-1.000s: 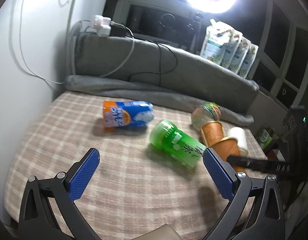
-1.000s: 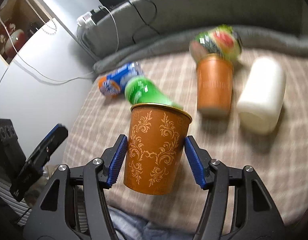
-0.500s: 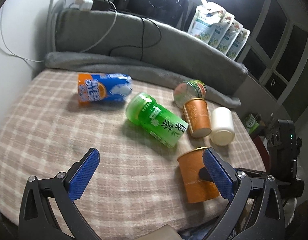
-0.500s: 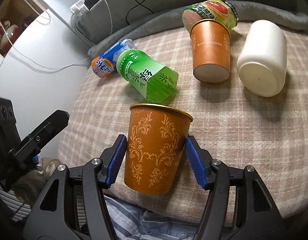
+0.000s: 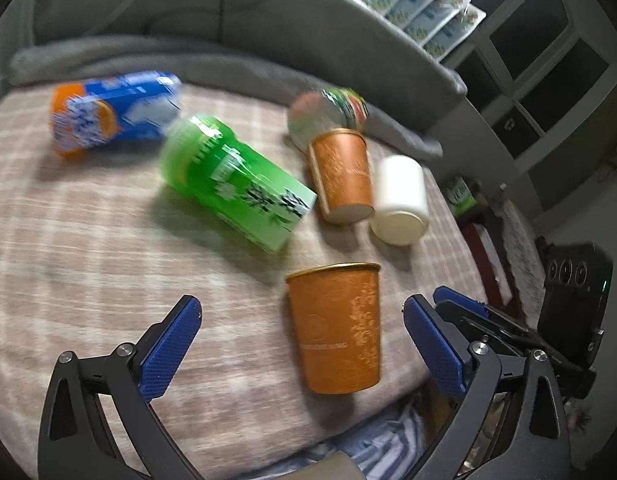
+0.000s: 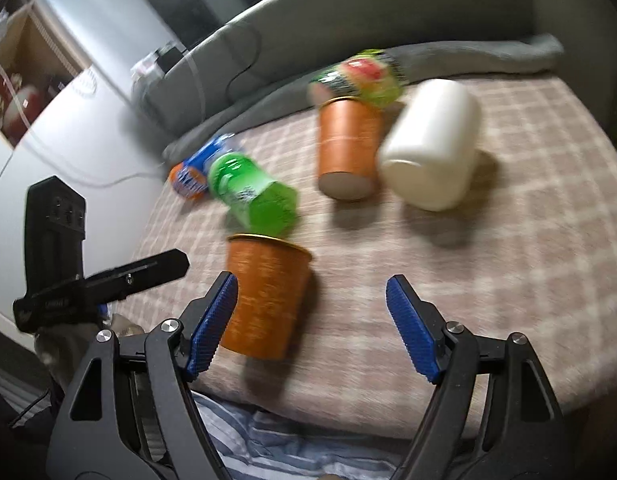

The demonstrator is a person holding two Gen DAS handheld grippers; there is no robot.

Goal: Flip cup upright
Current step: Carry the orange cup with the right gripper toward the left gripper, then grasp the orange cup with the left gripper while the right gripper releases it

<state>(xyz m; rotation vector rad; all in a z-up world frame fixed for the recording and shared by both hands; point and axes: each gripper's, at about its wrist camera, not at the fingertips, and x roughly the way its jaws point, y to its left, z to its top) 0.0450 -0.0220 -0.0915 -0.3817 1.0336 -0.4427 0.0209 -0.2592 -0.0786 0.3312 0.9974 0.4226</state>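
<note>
The checked table cover [image 5: 88, 248] carries 6 containers, and most of them lie on their sides: a green carton [image 5: 232, 184], a blue and orange pack [image 5: 108, 112], a white cup [image 5: 400, 196], a second orange cup [image 5: 342, 174] and a round snack tub [image 5: 328, 110] behind it. The orange cup [image 5: 336, 328] of the task stands upright, mouth up, near the front edge of the cover. The right gripper [image 6: 312, 324] is wide open, its left finger just beside the cup wall, and I cannot tell if it touches. The left gripper [image 5: 302, 334] is open too and holds nothing, with the cup between its fingers in its view. I judge this cup is released and this flip is finished. The next move probably calls for pulling back without knocking it, then choosing another lying cup.
</note>
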